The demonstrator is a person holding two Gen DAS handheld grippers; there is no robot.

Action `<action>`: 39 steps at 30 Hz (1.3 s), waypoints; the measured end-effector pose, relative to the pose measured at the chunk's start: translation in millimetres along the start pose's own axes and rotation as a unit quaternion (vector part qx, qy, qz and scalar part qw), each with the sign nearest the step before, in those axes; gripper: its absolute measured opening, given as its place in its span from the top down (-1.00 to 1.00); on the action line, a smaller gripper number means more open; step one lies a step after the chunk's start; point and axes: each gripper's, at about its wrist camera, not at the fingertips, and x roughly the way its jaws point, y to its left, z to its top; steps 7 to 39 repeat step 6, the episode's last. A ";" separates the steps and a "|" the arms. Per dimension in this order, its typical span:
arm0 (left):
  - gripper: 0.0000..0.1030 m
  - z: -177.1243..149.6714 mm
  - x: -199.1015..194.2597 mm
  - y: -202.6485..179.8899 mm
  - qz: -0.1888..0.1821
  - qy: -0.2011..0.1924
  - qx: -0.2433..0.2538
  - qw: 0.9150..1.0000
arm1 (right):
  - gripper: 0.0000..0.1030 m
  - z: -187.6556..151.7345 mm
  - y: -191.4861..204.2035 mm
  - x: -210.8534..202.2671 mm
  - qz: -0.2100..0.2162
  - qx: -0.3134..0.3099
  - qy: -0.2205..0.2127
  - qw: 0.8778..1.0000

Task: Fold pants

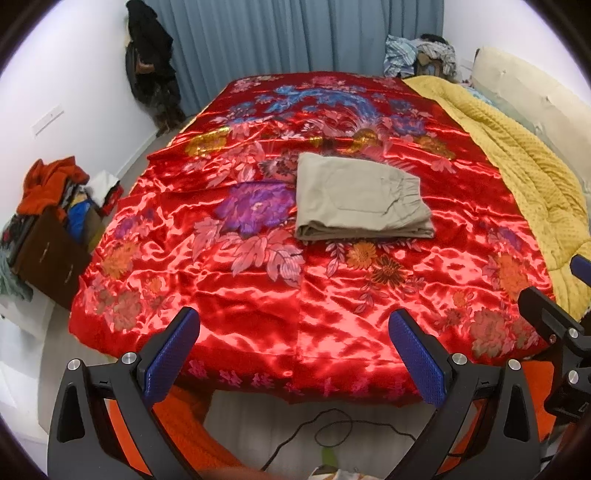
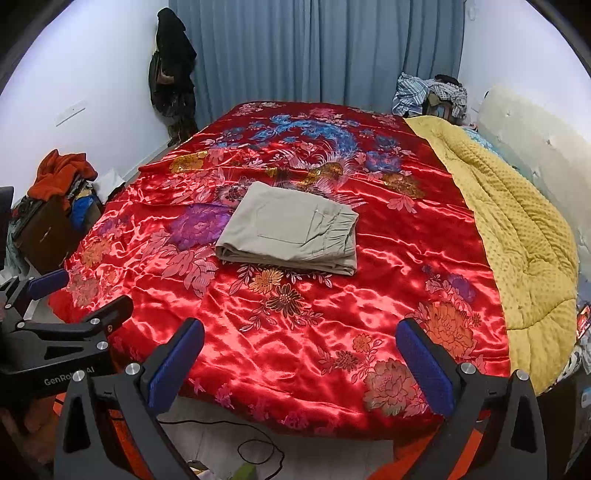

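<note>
The khaki pants (image 1: 360, 199) lie folded into a compact rectangle in the middle of the red floral bedspread (image 1: 258, 295), back pocket and elastic waistband facing up. They also show in the right wrist view (image 2: 291, 229). My left gripper (image 1: 295, 354) is open and empty, held back over the near edge of the bed, well short of the pants. My right gripper (image 2: 299, 362) is open and empty too, beside the left one at the bed's near edge. The right gripper shows at the right edge of the left wrist view (image 1: 561, 325); the left gripper shows at the left of the right wrist view (image 2: 66, 317).
A yellow quilt (image 1: 524, 184) lies along the bed's right side by a cream headboard (image 1: 524, 92). A box piled with clothes (image 1: 51, 221) stands on the floor at left. Dark clothes (image 1: 151, 62) hang by the blue curtain (image 1: 295, 33). A cable (image 1: 332, 432) lies on the floor below.
</note>
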 end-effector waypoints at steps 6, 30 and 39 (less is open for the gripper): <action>-0.99 -1.1 -5.2 -4.2 -0.007 -0.012 0.007 1.000 | -0.98 0.3 -1.7 2.6 0.000 0.003 0.002 1.000; -0.99 -1.1 -5.2 -4.2 -0.007 -0.012 0.007 1.000 | -0.98 0.3 -1.7 2.6 0.000 0.003 0.002 1.000; -0.99 -1.1 -5.2 -4.2 -0.007 -0.012 0.007 1.000 | -0.98 0.3 -1.7 2.6 0.000 0.003 0.002 1.000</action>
